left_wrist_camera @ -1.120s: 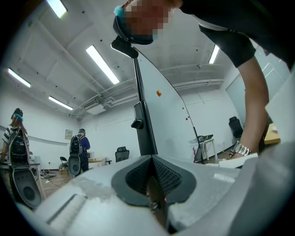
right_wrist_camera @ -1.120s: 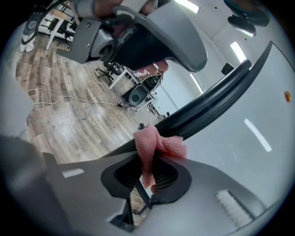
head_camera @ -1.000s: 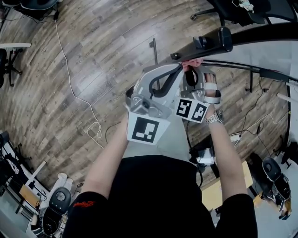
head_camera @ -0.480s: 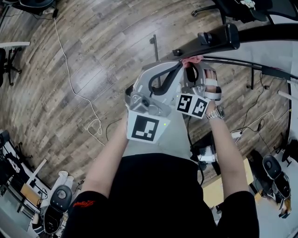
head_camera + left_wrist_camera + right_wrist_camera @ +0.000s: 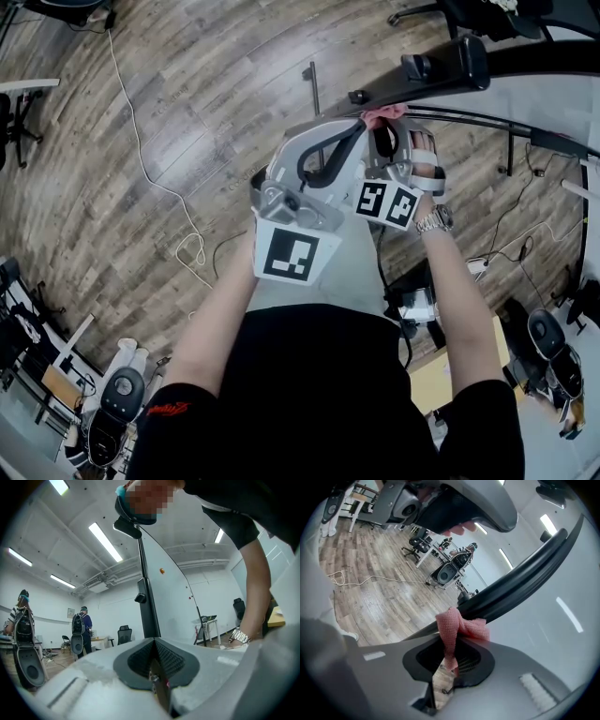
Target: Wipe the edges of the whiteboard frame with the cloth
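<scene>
Pinching pink cloth (image 5: 458, 629) in right gripper (image 5: 449, 660), pressing it on whiteboard frame (image 5: 520, 581) at 12 o'clock; wiping along frame edge running 8-to-2 o'clock across jaws; holding left gripper (image 5: 153, 670) closed, empty, at 8 o'clock of right, farther from frame

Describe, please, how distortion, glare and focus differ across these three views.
Head view: fisheye bends the black whiteboard frame into an arc, evenly lit. Left gripper view: bright ceiling strip lights flare; the near left tongs look soft. Right gripper view: the pink woven cloth is sharp, streaks of glare on the white board surface.
</scene>
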The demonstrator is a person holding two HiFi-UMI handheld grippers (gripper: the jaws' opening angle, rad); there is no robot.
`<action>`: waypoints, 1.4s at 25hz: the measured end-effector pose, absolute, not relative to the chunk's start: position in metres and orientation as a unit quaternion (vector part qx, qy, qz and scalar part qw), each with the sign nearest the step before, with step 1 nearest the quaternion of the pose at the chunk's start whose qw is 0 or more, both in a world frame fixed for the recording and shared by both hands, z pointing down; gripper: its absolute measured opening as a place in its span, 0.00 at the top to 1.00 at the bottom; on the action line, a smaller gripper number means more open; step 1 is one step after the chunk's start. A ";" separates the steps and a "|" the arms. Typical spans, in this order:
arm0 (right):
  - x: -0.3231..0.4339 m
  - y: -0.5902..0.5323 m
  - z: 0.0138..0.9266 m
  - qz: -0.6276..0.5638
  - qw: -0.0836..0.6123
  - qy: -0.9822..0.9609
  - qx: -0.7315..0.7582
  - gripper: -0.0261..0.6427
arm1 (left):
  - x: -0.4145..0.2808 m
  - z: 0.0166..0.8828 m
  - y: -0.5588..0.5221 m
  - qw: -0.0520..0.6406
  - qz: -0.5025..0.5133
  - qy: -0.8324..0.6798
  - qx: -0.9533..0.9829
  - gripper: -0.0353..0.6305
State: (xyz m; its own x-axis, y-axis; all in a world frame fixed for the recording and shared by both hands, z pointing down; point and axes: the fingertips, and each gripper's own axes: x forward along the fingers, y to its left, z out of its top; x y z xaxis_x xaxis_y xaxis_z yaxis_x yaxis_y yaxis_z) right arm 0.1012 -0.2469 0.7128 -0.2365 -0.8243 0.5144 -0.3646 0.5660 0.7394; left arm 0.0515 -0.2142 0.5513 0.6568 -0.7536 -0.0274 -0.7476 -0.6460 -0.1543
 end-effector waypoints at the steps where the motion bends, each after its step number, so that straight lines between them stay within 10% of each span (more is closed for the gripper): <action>1: 0.101 -0.247 0.713 -0.242 0.473 -0.748 0.398 0.89 | 0.051 0.552 -0.214 0.076 -0.020 0.414 -0.907 0.94; 35: 0.096 -0.199 0.657 -0.198 0.432 -0.770 0.426 0.89 | 0.032 0.529 -0.187 0.070 -0.031 0.421 -0.904 0.94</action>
